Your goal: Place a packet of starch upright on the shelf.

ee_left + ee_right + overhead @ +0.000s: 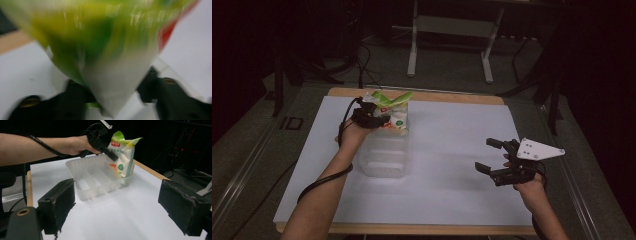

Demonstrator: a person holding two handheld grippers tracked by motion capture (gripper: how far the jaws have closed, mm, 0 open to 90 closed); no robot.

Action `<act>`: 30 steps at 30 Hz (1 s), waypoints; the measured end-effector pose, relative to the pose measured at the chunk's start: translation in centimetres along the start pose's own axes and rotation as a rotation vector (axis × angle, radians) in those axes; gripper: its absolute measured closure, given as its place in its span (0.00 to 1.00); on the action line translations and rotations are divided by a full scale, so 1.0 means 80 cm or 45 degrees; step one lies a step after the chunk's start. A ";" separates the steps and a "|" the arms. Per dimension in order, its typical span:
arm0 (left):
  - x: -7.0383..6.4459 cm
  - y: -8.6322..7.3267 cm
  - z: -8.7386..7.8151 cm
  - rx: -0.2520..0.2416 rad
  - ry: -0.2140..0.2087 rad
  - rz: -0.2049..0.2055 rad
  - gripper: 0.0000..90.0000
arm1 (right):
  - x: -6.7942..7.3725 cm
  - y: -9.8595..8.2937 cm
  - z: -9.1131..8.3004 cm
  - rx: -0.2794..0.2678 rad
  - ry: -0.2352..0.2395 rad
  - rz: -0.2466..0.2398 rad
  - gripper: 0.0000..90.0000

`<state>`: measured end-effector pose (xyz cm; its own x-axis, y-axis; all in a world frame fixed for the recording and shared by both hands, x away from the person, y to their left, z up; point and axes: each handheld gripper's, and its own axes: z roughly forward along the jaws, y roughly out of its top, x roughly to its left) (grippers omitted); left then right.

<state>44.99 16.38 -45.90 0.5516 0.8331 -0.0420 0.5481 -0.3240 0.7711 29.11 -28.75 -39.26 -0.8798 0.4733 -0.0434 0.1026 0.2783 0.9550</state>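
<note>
A white snack bag (396,114) with a green top hangs upright over the far end of a clear plastic bin (382,170). My left gripper (374,119) is shut on the bag's side from the left. In the left gripper view the bag (105,50) is a close blur between the jaws of the left gripper (112,100). My right gripper (490,155) stands open above the white sheet, right of the bin, holding nothing. The right gripper view looks between the wide-apart jaws of the right gripper (120,207) at the bin (105,191), the bag (121,152) and the left gripper (101,143).
A white sheet (452,145) covers the wooden table (447,96). The bin's ribbed near part holds nothing I can see. Beyond the far edge stand a metal frame's legs (413,50) and floor cables (362,70). A cable trails along the left forearm (319,182).
</note>
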 end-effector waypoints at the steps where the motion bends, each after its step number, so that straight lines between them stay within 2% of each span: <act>1: 0.000 0.000 -0.002 -0.016 0.008 -0.017 0.55 | 0.000 0.001 0.000 -0.001 0.000 -0.001 0.15; 4: 0.000 0.001 -0.009 -0.050 -0.017 -0.063 0.49 | 0.001 0.002 0.000 0.000 0.001 -0.005 0.15; 7: -0.006 -0.003 -0.015 -0.083 0.020 -0.037 0.41 | 0.001 0.001 -0.001 0.000 0.003 -0.001 0.15; 10: -0.006 -0.007 -0.021 -0.132 0.005 -0.071 0.37 | 0.000 -0.001 -0.001 0.004 0.000 0.006 0.15; 13: -0.011 -0.010 -0.026 -0.178 0.008 -0.051 0.17 | 0.001 -0.002 -0.001 0.003 0.001 0.008 0.15; 15: -0.014 -0.010 -0.030 -0.162 0.012 -0.028 0.06 | 0.001 -0.003 -0.001 0.004 0.003 0.007 0.15; 16: -0.015 -0.009 -0.032 -0.154 0.010 -0.036 0.01 | 0.001 -0.003 -0.001 0.007 0.002 0.008 0.15; 18: -0.016 -0.010 -0.038 -0.169 0.002 -0.055 0.01 | 0.001 -0.003 0.000 0.009 0.002 0.010 0.15; 21: -0.018 -0.014 -0.045 -0.187 0.019 -0.049 0.01 | 0.002 -0.004 0.000 0.009 0.006 0.011 0.15; 24: -0.019 -0.018 -0.051 -0.185 0.004 -0.051 0.01 | 0.002 -0.006 0.000 0.020 0.010 0.019 0.15; 30: -0.027 -0.026 -0.063 -0.216 0.009 -0.040 0.01 | 0.003 -0.013 0.002 0.033 0.015 0.033 0.15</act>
<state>39.50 17.54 -44.21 0.5311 0.8449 -0.0641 0.4510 -0.2178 0.8655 28.88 -28.78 -40.28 -0.8820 0.4709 -0.0151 0.1374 0.2877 0.9478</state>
